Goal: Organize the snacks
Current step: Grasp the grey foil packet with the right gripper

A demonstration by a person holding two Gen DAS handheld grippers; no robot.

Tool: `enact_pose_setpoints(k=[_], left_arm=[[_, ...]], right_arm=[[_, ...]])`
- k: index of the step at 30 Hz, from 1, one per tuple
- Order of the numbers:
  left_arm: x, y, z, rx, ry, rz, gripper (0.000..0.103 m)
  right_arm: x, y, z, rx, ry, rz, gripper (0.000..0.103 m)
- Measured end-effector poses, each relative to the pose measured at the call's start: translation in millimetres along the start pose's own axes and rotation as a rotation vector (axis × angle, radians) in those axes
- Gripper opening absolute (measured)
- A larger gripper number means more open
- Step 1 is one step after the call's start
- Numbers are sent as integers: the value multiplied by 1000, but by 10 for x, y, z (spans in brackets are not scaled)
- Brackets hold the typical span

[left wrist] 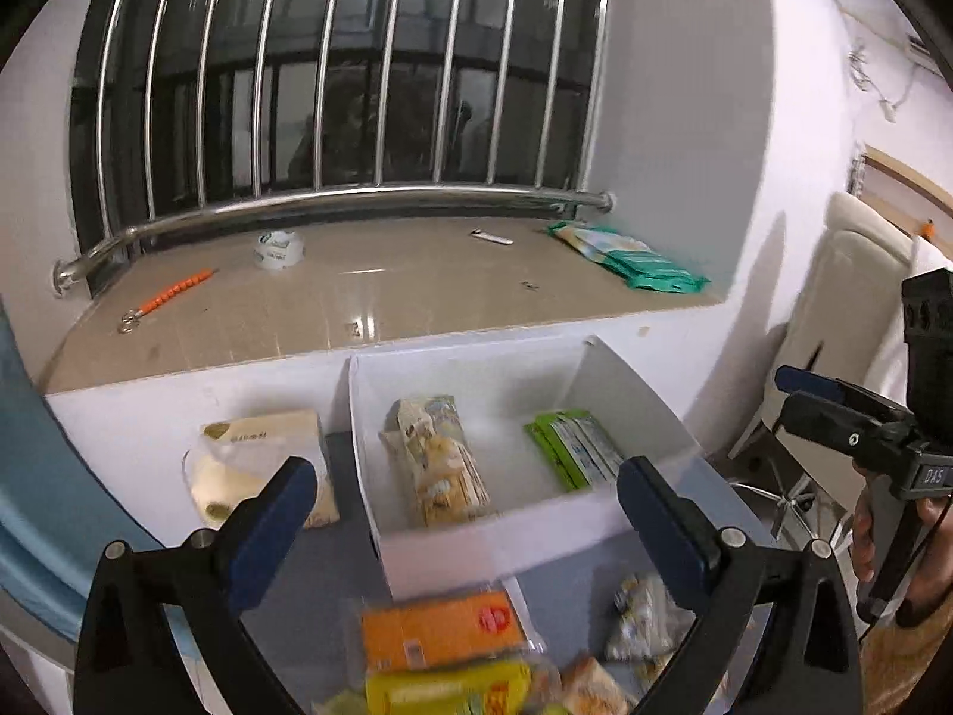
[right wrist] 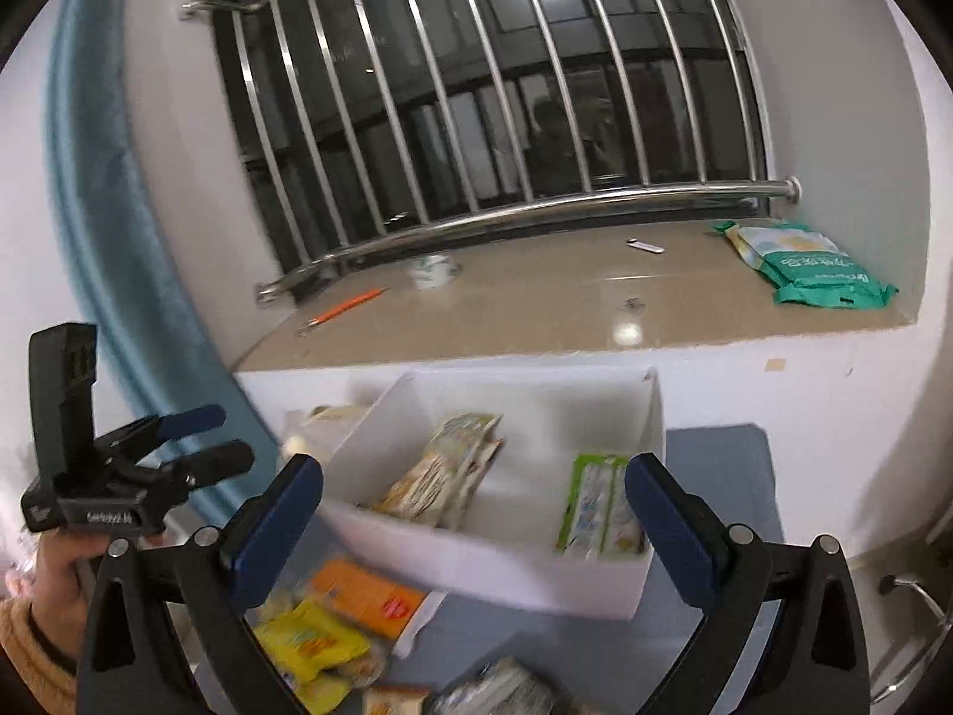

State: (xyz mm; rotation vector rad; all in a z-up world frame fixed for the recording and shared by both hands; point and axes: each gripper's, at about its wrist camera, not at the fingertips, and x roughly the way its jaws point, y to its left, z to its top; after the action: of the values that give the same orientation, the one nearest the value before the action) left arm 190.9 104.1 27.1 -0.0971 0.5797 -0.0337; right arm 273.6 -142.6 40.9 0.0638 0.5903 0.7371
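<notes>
Both pairs of fingers, left (left wrist: 467, 491) and right (right wrist: 473, 488), stand wide apart, holding nothing. Under them loose snacks (left wrist: 444, 634) lie on the bench (right wrist: 715, 459). Just beyond, a white box (left wrist: 476, 542) holds a yellow pack (left wrist: 438, 459) and a green pack (left wrist: 575, 447).

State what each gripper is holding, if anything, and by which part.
Nothing is held. The left gripper and right gripper both have their fingers spread wide, empty, above the white box.
</notes>
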Motion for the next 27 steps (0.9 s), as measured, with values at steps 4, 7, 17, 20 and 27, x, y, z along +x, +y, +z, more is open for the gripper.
enact_pose_setpoints(k=[4, 7, 17, 20, 27], left_arm=[[-344, -104, -328, 34, -8, -32, 103], [-541, -129, -603, 20, 5, -66, 103], [-988, -176, -1419, -31, 42, -114, 103], [-1057, -175, -1550, -32, 53, -118, 103], [-1094, -88, -1715, -82, 75, -111, 103]], right_arm=[[-330, 132, -347, -21, -6, 16, 103], [-542, 207, -660, -34, 2, 28, 103], [-631, 240, -1521, -74, 127, -61, 103], [-489, 225, -1603, -74, 172, -65, 103], [0, 127, -1634, -60, 265, -72, 103]])
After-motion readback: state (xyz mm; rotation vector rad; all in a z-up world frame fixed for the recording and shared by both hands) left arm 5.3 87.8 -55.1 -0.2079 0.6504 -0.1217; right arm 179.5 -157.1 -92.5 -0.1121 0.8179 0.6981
